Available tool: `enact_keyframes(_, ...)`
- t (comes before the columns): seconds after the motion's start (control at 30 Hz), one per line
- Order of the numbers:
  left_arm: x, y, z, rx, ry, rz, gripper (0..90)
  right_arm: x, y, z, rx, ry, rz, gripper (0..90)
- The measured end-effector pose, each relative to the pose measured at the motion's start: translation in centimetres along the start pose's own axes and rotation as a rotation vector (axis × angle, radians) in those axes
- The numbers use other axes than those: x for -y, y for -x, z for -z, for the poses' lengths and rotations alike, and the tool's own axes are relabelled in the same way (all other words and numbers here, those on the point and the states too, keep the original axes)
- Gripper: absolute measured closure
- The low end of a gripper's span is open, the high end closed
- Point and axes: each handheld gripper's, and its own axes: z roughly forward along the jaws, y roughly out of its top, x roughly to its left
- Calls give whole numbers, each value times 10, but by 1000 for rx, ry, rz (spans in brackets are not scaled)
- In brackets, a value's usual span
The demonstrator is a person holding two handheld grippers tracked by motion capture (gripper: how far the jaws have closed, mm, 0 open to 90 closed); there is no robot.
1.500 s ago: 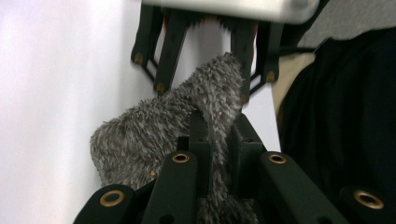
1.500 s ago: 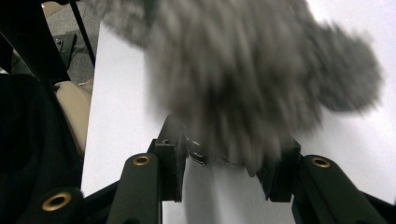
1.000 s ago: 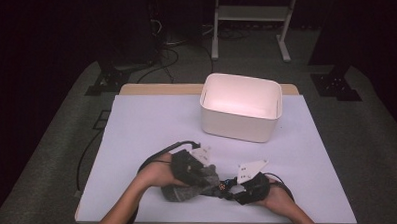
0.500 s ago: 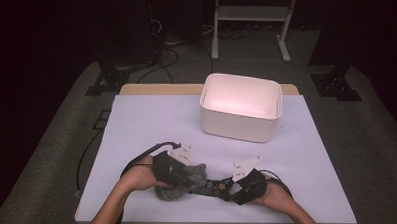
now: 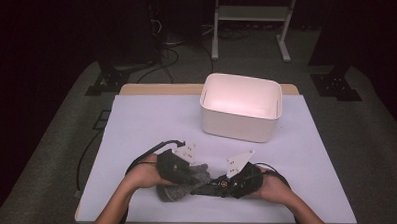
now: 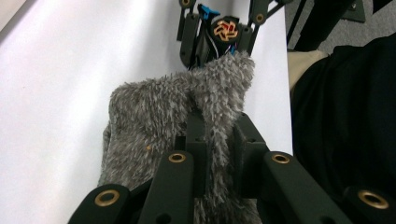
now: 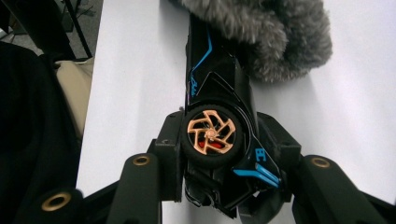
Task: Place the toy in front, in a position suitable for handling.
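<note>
Shifted toward the person's left and a little nearer the worktop's (image 5: 136, 115) front edge since the earlier frames: both hands and what they carry. Right tongs' jaws just closing again after a brief widening, with the toy car between them.

Grey fuzzy pouch (image 5: 181, 184) lying at the front of the worktop, partly pulled over the nose of the black toy car (image 5: 215, 186). Pinched at one edge by the left tongs (image 6: 218, 140), jaws all but shut on a fold of the fuzzy fabric, probably to hold the mouth of the pouch steady and open. Toy car (image 7: 219, 116) clamped across its tail by the right tongs (image 7: 219, 154), jaws part open at the width of the body, rear wheel (image 7: 211, 133) with copper spokes facing the camera; held level and end-on, seemingly so it can slide lengthwise in or out of the pouch (image 7: 261, 28). Which of the two, not to be told from this moment.

Car straight between the two tongs, tail in the right, nose under the fabric near the left. Farther back, well apart, a white bin (image 5: 240, 106), empty as far as visible.
</note>
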Motion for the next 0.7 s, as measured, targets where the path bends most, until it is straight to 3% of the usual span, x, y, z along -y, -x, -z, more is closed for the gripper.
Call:
enact_keyframes(0.33, 7, -1, 4, -1, 13, 19, 795, 14, 0, 16, 12, -41, -3, 568)
enact_keyframes(0.43, 7, -1, -3, 12, 12, 21, 795, 18, -1, 20, 17, -49, -7, 568)
enact_keyframes(0.7, 0, -1, -10, 27, -4, 14, 795, 7, -2, 14, 11, -95, 8, 513)
